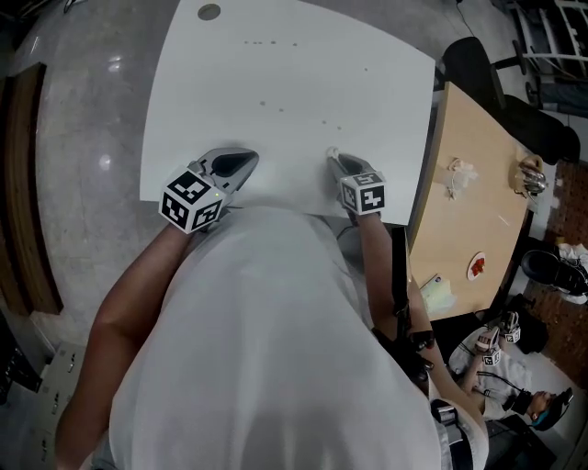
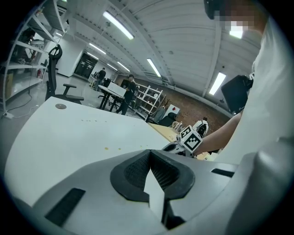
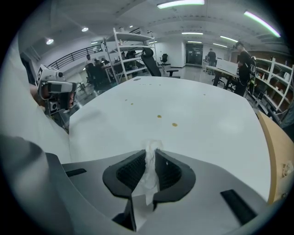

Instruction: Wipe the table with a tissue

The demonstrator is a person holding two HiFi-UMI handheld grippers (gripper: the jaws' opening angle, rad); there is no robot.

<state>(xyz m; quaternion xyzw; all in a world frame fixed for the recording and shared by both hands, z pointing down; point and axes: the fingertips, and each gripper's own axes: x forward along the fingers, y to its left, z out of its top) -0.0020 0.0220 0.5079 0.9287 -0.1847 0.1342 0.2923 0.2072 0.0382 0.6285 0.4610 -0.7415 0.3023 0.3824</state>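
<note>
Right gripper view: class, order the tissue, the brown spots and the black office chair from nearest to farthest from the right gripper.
1. Tissue, clamped in the right gripper.
2. Brown spots, ahead on the table.
3. Black office chair, beyond its far edge.

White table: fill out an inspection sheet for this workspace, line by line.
Surface: white table, with a few small brown spots towards its middle.
Job's things: tissue, pinched in the right gripper near the table's front edge.
Clutter: nothing seen on the white table; a grey round cap sits at its far edge.
Grippers: right gripper shut on the tissue; left gripper shut, empty.
Cables: nothing seen on the table.
Surroundings: wooden table on the right with small items; black office chair; shelving; other people.
</note>
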